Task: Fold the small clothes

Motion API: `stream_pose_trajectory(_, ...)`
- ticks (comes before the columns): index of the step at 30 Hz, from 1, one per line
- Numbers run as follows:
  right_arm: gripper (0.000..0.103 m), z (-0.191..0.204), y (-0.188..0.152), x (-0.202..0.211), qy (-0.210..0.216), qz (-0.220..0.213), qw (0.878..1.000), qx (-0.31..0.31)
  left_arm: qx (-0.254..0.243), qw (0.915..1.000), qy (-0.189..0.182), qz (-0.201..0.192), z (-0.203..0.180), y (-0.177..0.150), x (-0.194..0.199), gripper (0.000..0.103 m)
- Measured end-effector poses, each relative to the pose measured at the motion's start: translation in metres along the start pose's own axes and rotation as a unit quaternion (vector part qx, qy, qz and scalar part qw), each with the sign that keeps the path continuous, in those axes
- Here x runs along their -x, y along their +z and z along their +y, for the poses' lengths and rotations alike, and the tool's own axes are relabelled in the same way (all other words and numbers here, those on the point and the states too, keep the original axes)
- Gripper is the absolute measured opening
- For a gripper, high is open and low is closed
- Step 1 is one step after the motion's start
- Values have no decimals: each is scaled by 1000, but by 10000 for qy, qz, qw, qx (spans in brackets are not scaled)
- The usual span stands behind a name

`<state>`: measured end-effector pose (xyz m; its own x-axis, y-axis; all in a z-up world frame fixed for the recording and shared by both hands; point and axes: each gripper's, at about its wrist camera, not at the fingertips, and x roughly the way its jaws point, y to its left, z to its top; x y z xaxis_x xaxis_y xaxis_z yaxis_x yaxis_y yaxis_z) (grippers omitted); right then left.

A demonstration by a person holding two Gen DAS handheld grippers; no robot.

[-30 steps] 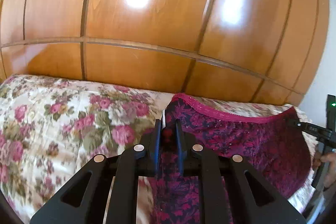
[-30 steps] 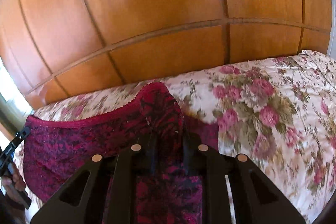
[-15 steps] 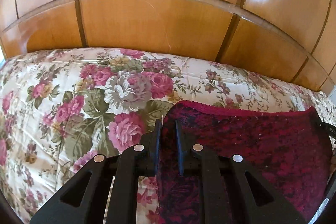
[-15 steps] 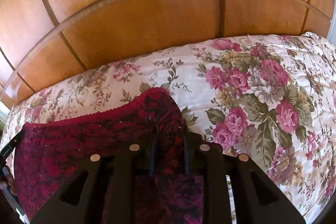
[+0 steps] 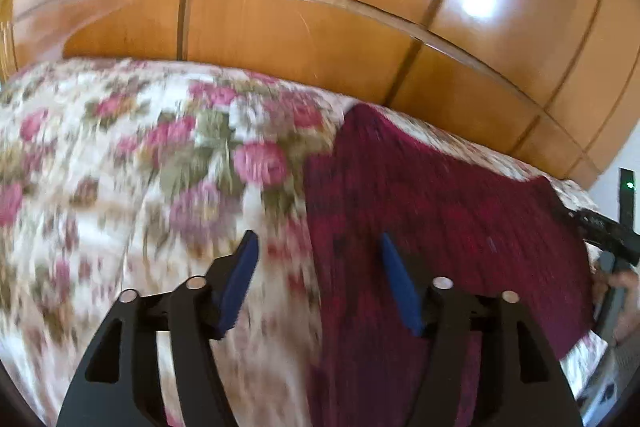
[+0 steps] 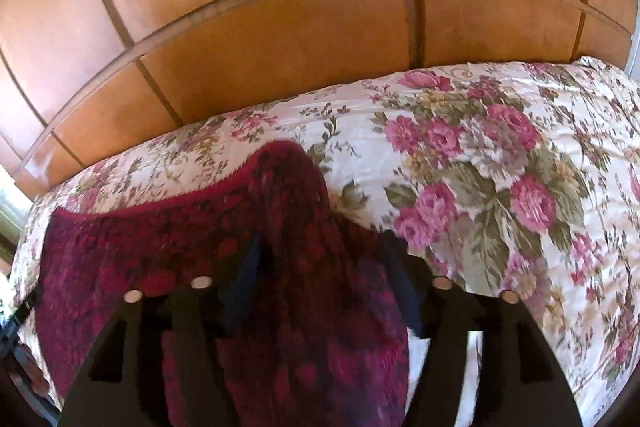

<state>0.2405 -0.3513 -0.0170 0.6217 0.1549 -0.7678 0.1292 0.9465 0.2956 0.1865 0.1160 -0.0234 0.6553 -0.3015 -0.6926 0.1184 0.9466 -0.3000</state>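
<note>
On the left lies the floral bedspread (image 5: 120, 187), running up to a wooden panelled wall (image 5: 280, 27) behind it. The left gripper (image 5: 316, 247) hangs above the spread with its jaws opening; the cloth's left edge runs up between the blue pads (image 5: 240, 275), but neither pad presses on it. Further right, the dark red patterned garment (image 5: 440, 211) lies spread on the bedspread, its scalloped upper hem towards the wall. At its right end the right gripper (image 6: 320, 251) is likewise opening its jaws, with a raised ridge of the cloth standing between them and apparently no longer pinched, though blur makes contact hard to rule out. The garment looks thin, light and limp, probably stretchy, so it should slump and crease wherever it is let go and may cling to a pad. The firmer hem, near each outer corner, seems the best place to take hold for a fold.
</note>
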Motion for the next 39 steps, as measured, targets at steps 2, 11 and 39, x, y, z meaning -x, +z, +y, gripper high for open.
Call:
stream_pose_trajectory(2,66,-6,-10,11,99,-9,10000,-7,125,9997,-219,3,6,-18,15,66)
stream_pose_trajectory(11,70,-42,-82,64,750,28,9966,-342,477,9950,-838,243,9,-76,44,67)
stream_pose_trajectory(39,19,-30,-218,164,1156,417,9924,22,257,9913,-1139,612,3,-131,123,10)
